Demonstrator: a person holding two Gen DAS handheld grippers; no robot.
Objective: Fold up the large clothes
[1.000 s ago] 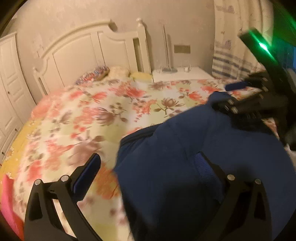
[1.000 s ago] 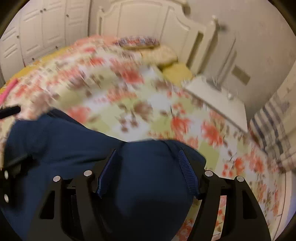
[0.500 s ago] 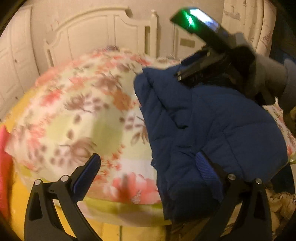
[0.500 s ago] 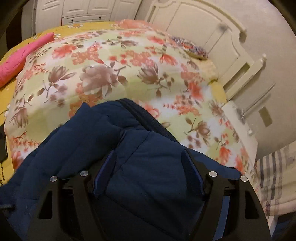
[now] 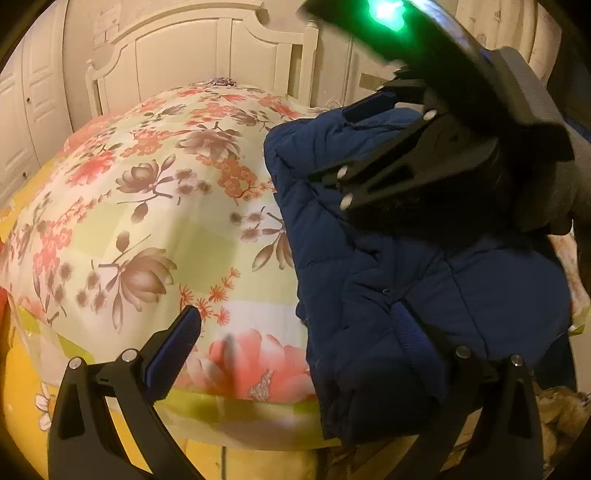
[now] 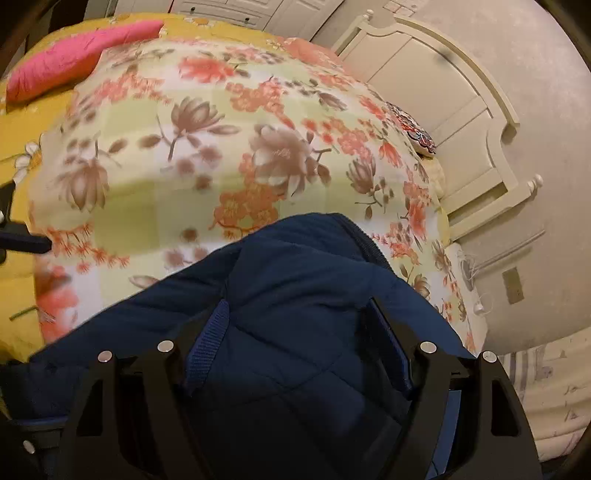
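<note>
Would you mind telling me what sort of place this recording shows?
Most likely a home bedroom: a bed under a floral quilt, a cream headboard against the wall, and white wardrobe doors beside it.

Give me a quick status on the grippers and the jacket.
Left gripper open. Right gripper open over blue jacket, which lies on floral quilt. Nothing blocking.

dim warm indoor light, yellowish cast in both wrist views. heavy fisheye: headboard (image 5: 207,55) and wall bow, black vignette in the corners. green led (image 5: 388,7) blows out to glare at top of left view, right gripper (image 5: 373,147) under it is soft and motion-smeared. navy padded jacket (image 6: 295,314) falls into shadow near the lens, quilting barely readable. floral quilt (image 6: 207,155) slightly blurred
</note>
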